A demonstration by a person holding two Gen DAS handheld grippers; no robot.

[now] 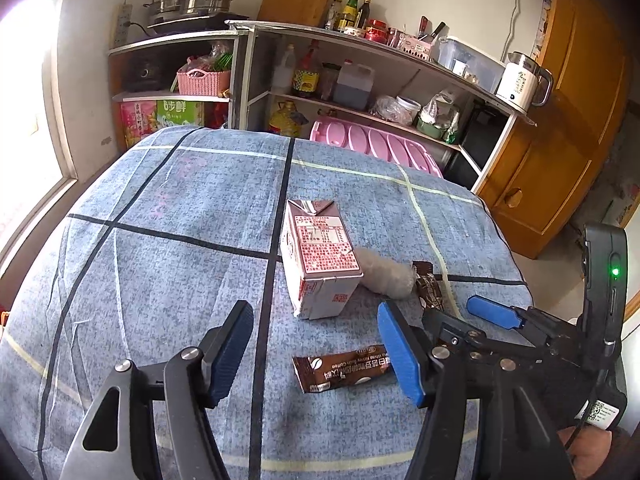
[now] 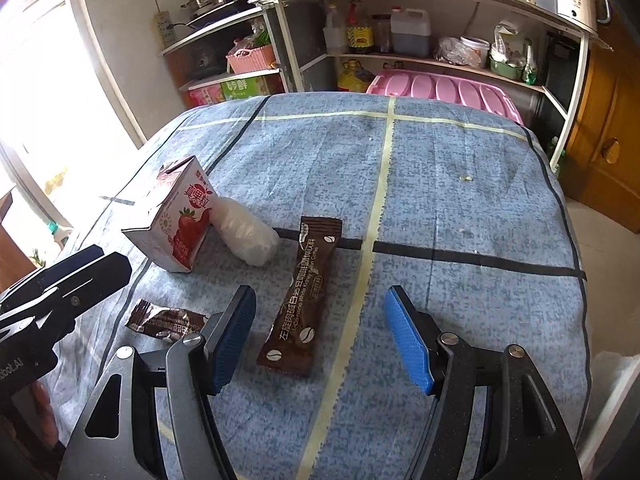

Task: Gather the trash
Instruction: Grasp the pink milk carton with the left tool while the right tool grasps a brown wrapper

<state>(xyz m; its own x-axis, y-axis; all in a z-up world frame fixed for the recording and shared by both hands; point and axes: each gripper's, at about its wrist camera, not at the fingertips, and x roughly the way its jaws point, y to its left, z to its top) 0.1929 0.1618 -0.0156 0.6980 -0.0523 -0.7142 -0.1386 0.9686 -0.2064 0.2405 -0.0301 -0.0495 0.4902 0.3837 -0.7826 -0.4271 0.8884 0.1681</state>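
Hovering with jaws apart and empty, right gripper (image 2: pixel 320 336) straddles the long coffee sachet (image 2: pixel 302 300), whose long axis runs lengthwise up the gap between the fingers; left gripper (image 1: pixel 316 356), likewise unclenched and empty, sits nearer the torn sachet (image 1: pixel 340 368), which lies crosswise ahead of it. Beyond: milk carton (image 1: pixel 316 260) touching a crumpled plastic wad (image 1: pixel 384 272), all on a blue checked cloth (image 1: pixel 160 280), kitchen shelving (image 1: pixel 360 80) behind

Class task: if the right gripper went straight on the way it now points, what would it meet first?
Most likely the long brown coffee sachet, which lies flat on the blue tablecloth between the open fingers of the right gripper. Nothing is held, though depth is uncertain.
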